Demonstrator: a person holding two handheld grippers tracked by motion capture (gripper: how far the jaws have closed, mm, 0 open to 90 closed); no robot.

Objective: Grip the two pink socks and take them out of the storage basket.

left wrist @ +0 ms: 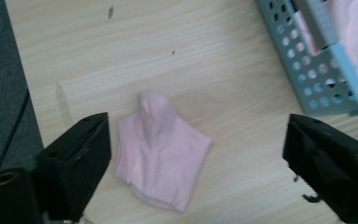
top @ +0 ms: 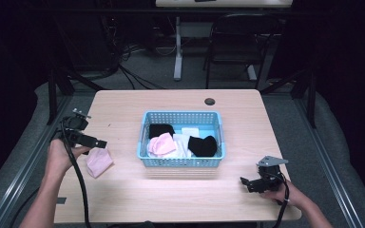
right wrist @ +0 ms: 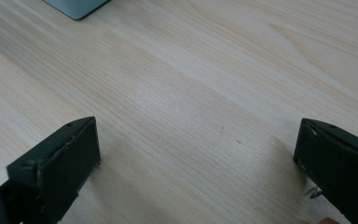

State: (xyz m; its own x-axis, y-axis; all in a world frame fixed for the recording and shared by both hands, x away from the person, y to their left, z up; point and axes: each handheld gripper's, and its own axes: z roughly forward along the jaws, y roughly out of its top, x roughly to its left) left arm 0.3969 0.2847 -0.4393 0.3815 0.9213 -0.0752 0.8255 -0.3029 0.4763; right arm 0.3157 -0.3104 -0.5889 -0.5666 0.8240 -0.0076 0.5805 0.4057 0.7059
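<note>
black jaws of my left gripper (left wrist: 196, 168) rise nearest the lens in the left gripper view, spread wide apart with nothing pressed between them. just beyond them a pink sock (left wrist: 161, 149) lies flat and crumpled on the light wooden table (left wrist: 205, 60), free of both jaws, its rounded toe end pointing away from me. from the high view that same sock (top: 98, 162) sits near the table's left edge, right under the left gripper (top: 100, 142), well apart from the blue plastic basket (top: 180, 161). the basket stands mid-table and holds 2 black socks (top: 202, 145), another pink sock (top: 161, 144) and some white ones (top: 183, 142); its perforated corner shows at the upper right in the left gripper view. over on my right, the right gripper (top: 244, 181) hangs low over the near right part of the table, jaws also standing wide apart over bare wood, holding nothing, with a corner of the basket (right wrist: 74, 7) at the top of its own view.
</note>
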